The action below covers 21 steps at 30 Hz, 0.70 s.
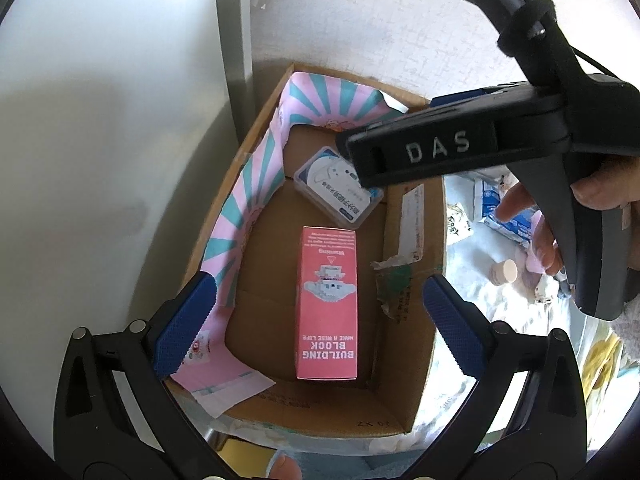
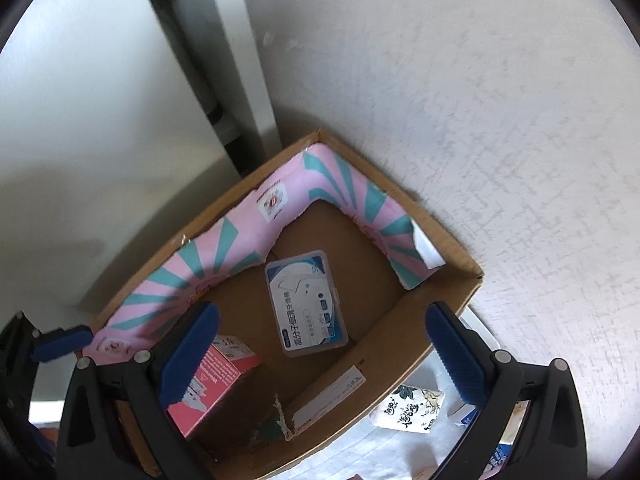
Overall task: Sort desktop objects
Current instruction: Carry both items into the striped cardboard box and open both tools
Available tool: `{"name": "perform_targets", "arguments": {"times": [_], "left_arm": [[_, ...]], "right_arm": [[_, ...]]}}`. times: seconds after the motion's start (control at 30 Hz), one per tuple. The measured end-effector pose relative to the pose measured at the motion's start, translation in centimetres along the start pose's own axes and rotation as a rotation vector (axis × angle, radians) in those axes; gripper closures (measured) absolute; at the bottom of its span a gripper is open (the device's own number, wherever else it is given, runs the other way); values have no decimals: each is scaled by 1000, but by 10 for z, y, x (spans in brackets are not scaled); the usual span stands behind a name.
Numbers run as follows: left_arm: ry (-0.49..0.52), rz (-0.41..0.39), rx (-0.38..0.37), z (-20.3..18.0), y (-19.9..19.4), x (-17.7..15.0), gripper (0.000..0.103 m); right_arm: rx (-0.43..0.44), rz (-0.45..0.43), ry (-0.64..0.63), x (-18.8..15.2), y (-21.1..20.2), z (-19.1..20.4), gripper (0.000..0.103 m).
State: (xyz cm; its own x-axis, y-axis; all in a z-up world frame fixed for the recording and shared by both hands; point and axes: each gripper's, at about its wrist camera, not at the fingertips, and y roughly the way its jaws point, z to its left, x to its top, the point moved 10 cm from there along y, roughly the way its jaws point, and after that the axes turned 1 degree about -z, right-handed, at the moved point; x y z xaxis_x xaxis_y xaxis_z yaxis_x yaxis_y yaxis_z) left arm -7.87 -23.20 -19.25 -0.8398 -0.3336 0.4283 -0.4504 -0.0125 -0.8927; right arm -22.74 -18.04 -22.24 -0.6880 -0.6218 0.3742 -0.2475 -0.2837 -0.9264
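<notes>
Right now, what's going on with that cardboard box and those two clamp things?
A person is sorting small items into a cardboard box. Both tools are open and empty above it: the left hand-held gripper and the right hand-held gripper. Already inside lie a pink building block box and a clear plastic case. More packets, such as a small white carton, wait on the cloth beside the box.

pink box, pink-teal striped liner
</notes>
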Motion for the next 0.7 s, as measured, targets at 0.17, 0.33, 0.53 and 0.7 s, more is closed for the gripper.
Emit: {"name": "perform_targets", "arguments": {"times": [0.17, 0.33, 0.53, 0.7], "left_arm": [[3, -12, -9, -4, -7, 1, 0], [14, -27, -3, -8, -16, -1, 0], [28, -43, 26, -9, -24, -4, 0], [37, -53, 33, -11, -32, -6, 0]], "right_arm": [[-30, -51, 52, 6, -7, -9, 0], [-69, -62, 57, 3, -18, -13, 0], [-73, -92, 50, 1, -32, -13, 0], [-97, -93, 63, -8, -41, -21, 0]]}}
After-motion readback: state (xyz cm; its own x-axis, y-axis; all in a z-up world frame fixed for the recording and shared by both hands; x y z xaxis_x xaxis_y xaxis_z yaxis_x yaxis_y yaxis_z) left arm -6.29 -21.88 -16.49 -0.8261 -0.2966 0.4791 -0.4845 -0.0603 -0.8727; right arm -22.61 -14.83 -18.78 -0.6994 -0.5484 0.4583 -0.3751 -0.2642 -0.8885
